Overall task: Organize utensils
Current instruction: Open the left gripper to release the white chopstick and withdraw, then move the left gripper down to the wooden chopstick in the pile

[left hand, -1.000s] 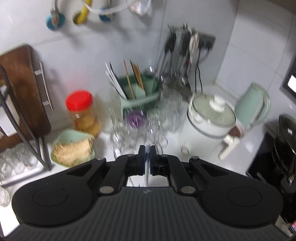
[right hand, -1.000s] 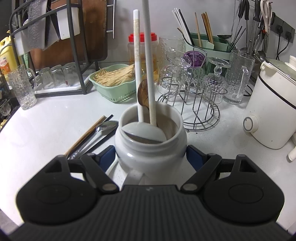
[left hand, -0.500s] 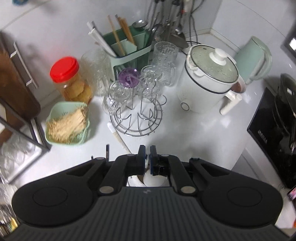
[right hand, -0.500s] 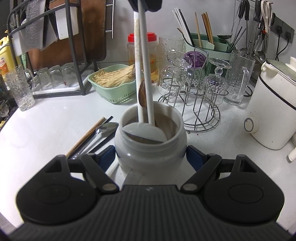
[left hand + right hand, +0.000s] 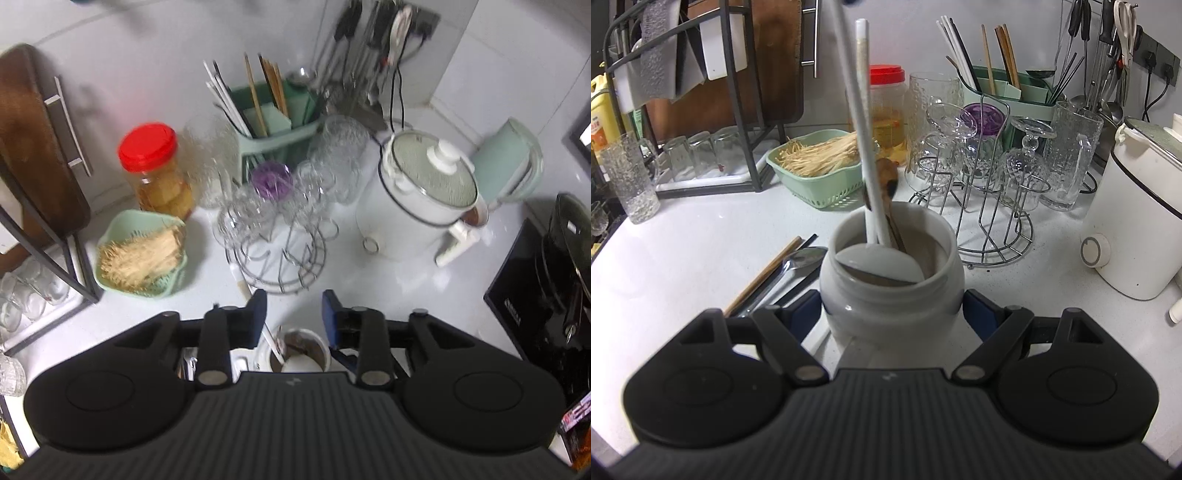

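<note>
The right gripper (image 5: 892, 306) pinches the white jar (image 5: 890, 291) by its sides on the counter (image 5: 683, 251). White-handled spoons (image 5: 866, 147) stand in the jar, and a metal spoon (image 5: 798, 260) with chopsticks (image 5: 764, 275) lies just left of it. Above the jar, the left gripper (image 5: 293, 308) has just been opening; its jaws are spread with nothing between them.

Even indoor light on a fisheye-bent kitchen; glare streaks the white counter (image 5: 388, 280), left-wrist view motion-blurred.
</note>
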